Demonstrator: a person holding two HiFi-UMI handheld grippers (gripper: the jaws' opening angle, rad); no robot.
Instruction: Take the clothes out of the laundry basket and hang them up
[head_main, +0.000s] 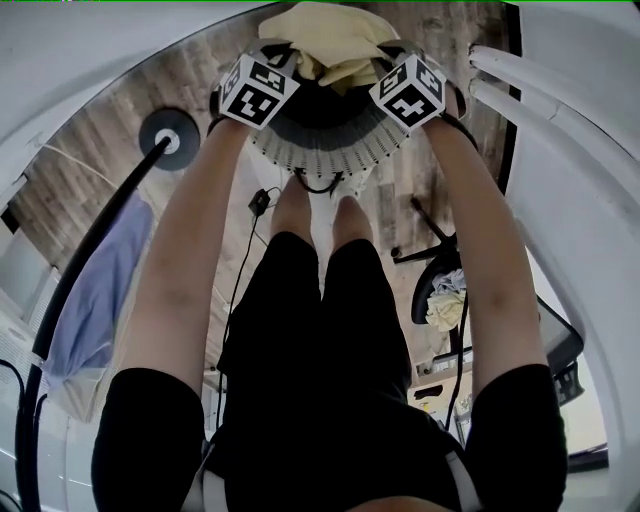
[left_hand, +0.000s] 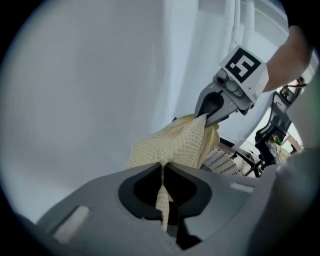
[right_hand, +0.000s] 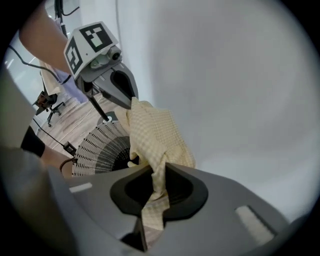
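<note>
A pale yellow checked cloth (head_main: 325, 40) hangs between my two grippers, above the white slatted laundry basket (head_main: 320, 145) on the wooden floor. My left gripper (head_main: 285, 58) is shut on one edge of the cloth (left_hand: 175, 142), which runs pinched through its jaws. My right gripper (head_main: 385, 58) is shut on the other edge (right_hand: 150, 135), with a strip of fabric trailing back between its jaws. In the left gripper view the right gripper (left_hand: 207, 114) bites the cloth's far corner. In the right gripper view the left gripper (right_hand: 127, 97) does the same. The basket (right_hand: 100, 147) lies below the cloth.
A dark clothes rack with a round base (head_main: 170, 140) stands at the left, with a lavender garment (head_main: 95, 290) hanging on it. White rails (head_main: 530, 90) run along the right. A black stand with bundled cloth (head_main: 445, 295) and cables (head_main: 262, 200) lie on the floor near the person's legs.
</note>
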